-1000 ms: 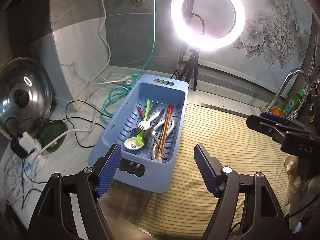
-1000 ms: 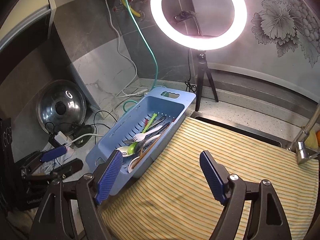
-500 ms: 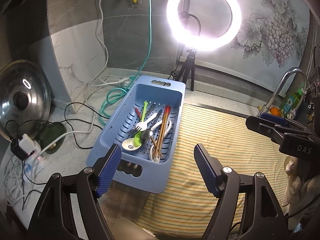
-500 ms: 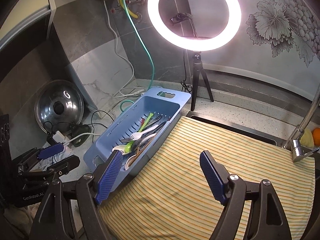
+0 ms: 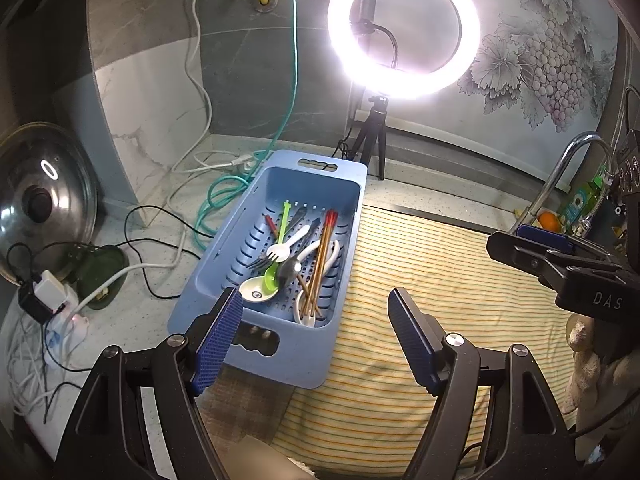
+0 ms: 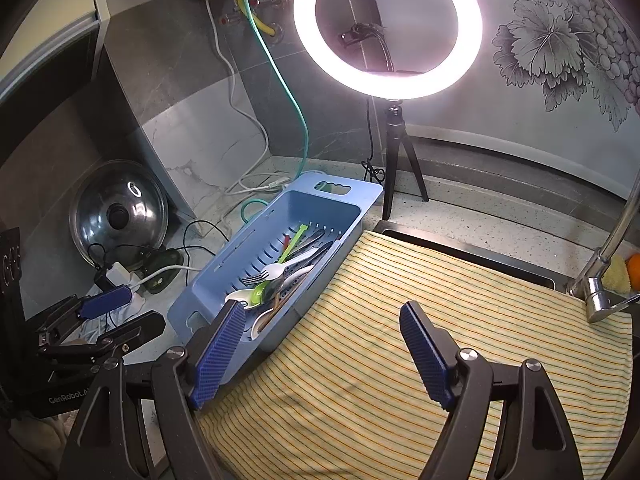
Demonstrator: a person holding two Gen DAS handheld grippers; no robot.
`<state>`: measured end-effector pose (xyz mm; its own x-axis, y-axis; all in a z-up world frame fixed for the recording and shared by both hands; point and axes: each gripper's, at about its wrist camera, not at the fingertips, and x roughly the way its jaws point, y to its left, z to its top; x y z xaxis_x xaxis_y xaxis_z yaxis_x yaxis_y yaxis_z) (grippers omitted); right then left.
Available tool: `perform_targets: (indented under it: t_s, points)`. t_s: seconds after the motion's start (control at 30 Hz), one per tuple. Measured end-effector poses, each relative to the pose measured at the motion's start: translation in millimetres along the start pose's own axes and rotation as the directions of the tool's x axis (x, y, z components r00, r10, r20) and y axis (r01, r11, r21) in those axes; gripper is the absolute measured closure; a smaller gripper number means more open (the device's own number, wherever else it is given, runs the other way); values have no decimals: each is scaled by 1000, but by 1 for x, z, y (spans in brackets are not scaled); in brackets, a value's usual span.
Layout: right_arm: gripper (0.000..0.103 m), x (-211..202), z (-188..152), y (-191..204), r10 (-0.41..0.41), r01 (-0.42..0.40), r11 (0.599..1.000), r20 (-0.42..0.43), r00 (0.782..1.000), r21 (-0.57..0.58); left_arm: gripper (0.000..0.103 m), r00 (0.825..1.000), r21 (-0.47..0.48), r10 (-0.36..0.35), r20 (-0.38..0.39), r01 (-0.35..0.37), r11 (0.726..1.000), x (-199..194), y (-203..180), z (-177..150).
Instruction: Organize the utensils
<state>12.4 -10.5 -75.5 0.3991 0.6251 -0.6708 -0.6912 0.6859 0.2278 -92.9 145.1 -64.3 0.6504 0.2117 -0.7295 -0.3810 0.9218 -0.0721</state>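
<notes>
A blue slotted basket (image 5: 224,264) (image 6: 240,248) sits on the counter beside a striped yellow cloth (image 5: 440,280) (image 6: 460,340). It holds several utensils: a white fork (image 5: 280,250) (image 6: 276,269), a green spoon (image 5: 272,276), wooden chopsticks (image 5: 320,264), a white ladle spoon (image 5: 253,291) and dark metal pieces. My left gripper (image 5: 316,336) is open and empty, just short of the basket's near end. My right gripper (image 6: 322,354) is open and empty over the cloth's near left edge. The right gripper also shows in the left wrist view (image 5: 560,264).
A ring light on a tripod (image 5: 402,28) (image 6: 388,28) stands behind the basket. A pot lid (image 5: 40,200) (image 6: 118,216), power strip and tangled cables (image 5: 52,300) lie left. A faucet (image 6: 608,264) (image 5: 560,176) stands at the right, with a green hose (image 5: 224,196) behind the basket.
Both grippers have drawn back slightly and shifted; the basket sits a little farther away and more to the left in each view. Both stay open and empty.
</notes>
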Motion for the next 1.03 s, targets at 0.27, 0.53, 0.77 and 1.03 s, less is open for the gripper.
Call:
perform_targets:
  t_s: [0.27, 0.53, 0.77, 1.03]
  points:
    - [26, 3, 1, -2, 0, 0, 1000, -5, 1000, 3, 28, 1000, 1, 1, -7, -1, 1000, 2, 0, 1]
    - [26, 5, 0, -5, 2, -2, 1000, -12, 1000, 8, 28, 1000, 0, -1, -10, 1, 1000, 3, 0, 1]
    - [26, 7, 1, -10, 0, 0, 1000, -19, 1000, 13, 23, 1000, 7, -4, -15, 5, 1000, 6, 2, 0]
    - [26, 10, 1, -12, 2, -2, 1000, -29, 1000, 13, 23, 1000, 12, -7, -22, 7, 1000, 9, 2, 2]
